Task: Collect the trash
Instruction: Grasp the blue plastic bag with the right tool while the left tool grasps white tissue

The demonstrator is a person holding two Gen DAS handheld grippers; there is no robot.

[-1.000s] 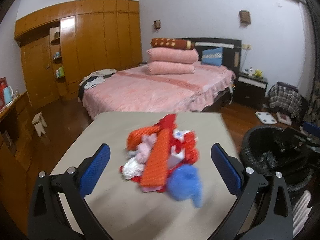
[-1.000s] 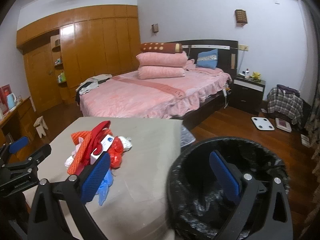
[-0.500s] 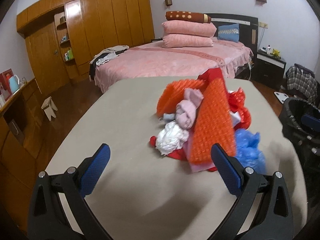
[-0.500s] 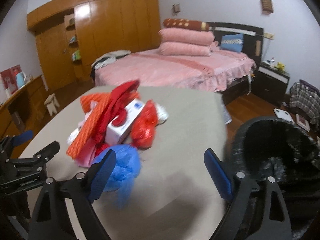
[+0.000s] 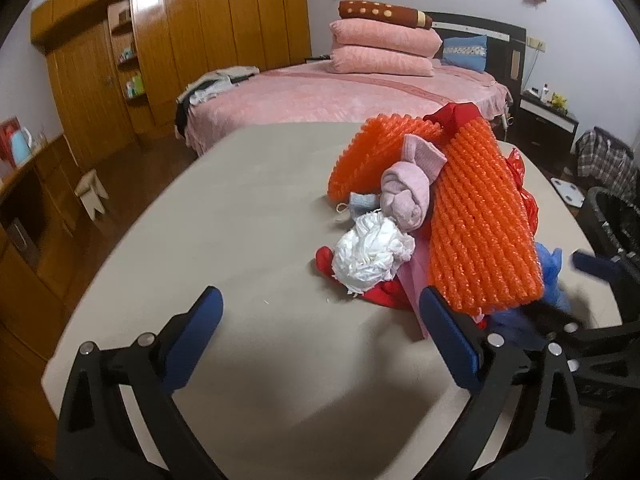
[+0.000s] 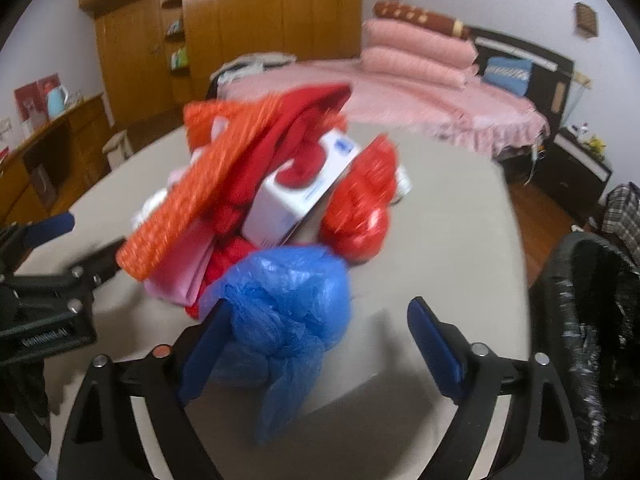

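Note:
A trash pile lies on the beige table (image 5: pixel 248 216): orange foam netting (image 5: pixel 480 220), a pink cloth roll (image 5: pixel 408 188), a white crumpled wad (image 5: pixel 370 254), red bags, a white box (image 6: pixel 296 196) and a crumpled blue plastic bag (image 6: pixel 288 304). My left gripper (image 5: pixel 320 332) is open and empty, just short of the white wad. My right gripper (image 6: pixel 316 340) is open with the blue bag between its fingers, against the left one. The black-lined trash bin (image 6: pixel 592 320) stands at the table's right edge.
A pink bed (image 5: pixel 352 92) with stacked pillows lies behind the table. Wooden wardrobes (image 5: pixel 180 32) line the left wall. A small stool (image 5: pixel 92 196) stands on the floor at left. A nightstand (image 5: pixel 548 120) and clothes are at the right.
Both grippers have moved in toward the trash pile. The right gripper swung left from over the bin and now has the blue bag between its open fingers.

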